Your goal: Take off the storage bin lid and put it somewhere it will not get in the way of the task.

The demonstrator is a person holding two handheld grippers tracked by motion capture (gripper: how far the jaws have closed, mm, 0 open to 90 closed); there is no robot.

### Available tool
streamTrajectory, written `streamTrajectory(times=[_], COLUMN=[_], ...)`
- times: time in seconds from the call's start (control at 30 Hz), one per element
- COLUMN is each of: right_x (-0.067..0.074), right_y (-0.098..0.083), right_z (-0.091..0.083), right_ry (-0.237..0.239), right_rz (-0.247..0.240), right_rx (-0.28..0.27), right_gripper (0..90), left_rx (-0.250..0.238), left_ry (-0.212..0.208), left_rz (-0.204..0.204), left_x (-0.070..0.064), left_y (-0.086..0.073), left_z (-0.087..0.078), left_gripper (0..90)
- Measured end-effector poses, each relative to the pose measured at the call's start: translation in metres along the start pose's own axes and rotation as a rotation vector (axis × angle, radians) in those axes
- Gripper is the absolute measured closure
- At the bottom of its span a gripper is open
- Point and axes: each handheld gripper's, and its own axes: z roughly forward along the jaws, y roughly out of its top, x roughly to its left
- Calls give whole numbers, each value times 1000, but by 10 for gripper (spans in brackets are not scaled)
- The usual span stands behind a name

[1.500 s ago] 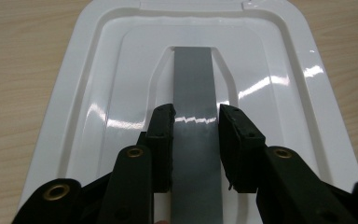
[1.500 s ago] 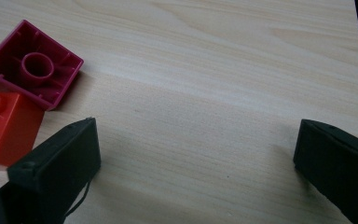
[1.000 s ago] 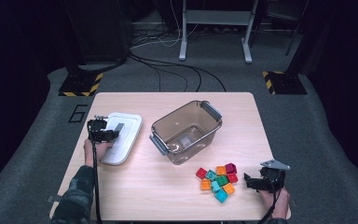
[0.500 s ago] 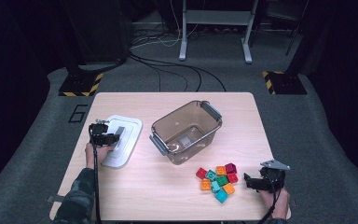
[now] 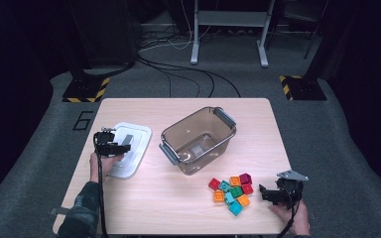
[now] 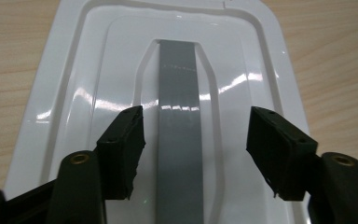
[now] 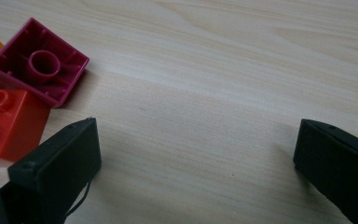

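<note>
Shifted toward the desk's near-left edge since the earlier frame: white lid (image 5: pixel 129 148), lying flat left of the clear bin (image 5: pixel 198 140), with left gripper (image 6: pixel 196 135) jaws just opened astride its grey centre strip (image 6: pixel 179 140), pads apart from it. Right gripper (image 7: pixel 198 154) spread wide over bare desk (image 5: pixel 178 198) beside the blocks (image 5: pixel 232 190). Probably light, thin, glossy and slippery, slightly flexible; best pinched across the raised strip or at a rim.

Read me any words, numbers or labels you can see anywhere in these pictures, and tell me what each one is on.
"6": a large dark numeral on the grey floor mat, left of the light wooden table.
No other readable text: the white plastic lid, its grey strip, the clear plastic bin and the coloured toy bricks bear none that shows.
</note>
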Motion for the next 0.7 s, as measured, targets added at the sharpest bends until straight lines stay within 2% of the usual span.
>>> streamTrajectory(times=[0.17,0.23,0.33,0.5,0.7], right_x=[1,1,1,1,1], right_y=[-1,-2,-2,-2,-2], right_z=[-2,-2,-2,-2,-2], right_ry=[4,4,4,8,15], right_rz=[-6,-6,-9,-13,-20], right_rx=[-1,-1,0,1,1], right_gripper=[0,0,0,0,0], left_rx=[-20,-28,-44,-74,-83], left_ry=[12,4,3,-10,-15], left_rz=[51,58,75,110,185], left_x=[-11,-15,-21,-35,-57], left_y=[-3,-6,-10,-22,-39], left_z=[-11,-14,-19,-30,-37], left_gripper=[255,194,152,139,107])
